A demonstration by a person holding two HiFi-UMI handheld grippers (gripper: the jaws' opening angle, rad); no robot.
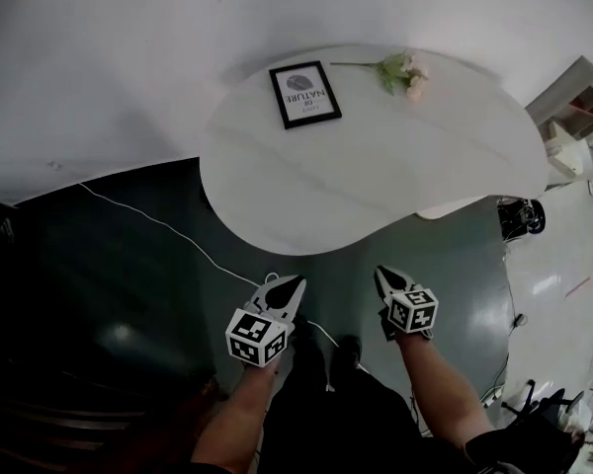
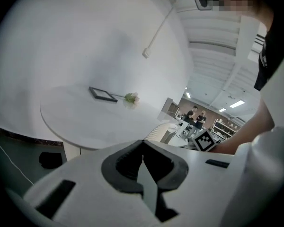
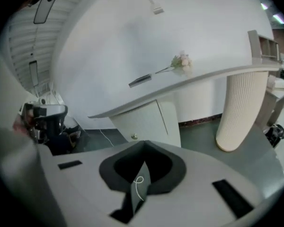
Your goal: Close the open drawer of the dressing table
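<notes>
The white dressing table (image 1: pixel 376 181) with a rounded top stands against the wall ahead of me. In the right gripper view its drawer (image 3: pixel 144 119) hangs under the top, with a small round knob (image 3: pixel 134 136) on the front; I cannot tell how far out it stands. The head view hides the drawer beneath the tabletop. My left gripper (image 1: pixel 295 283) and right gripper (image 1: pixel 381 273) hover above the floor just short of the table's near edge, both shut and empty. In the gripper views the left gripper (image 2: pixel 143 142) and the right gripper (image 3: pixel 144 144) have their jaws together.
A framed print (image 1: pixel 304 94) and a pink flower (image 1: pixel 403 70) lie on the tabletop. A ribbed cream pillar leg (image 3: pixel 239 110) holds the table's right end. A white cable (image 1: pixel 158 223) runs over the dark green floor. White shelving (image 1: pixel 573 117) stands at right.
</notes>
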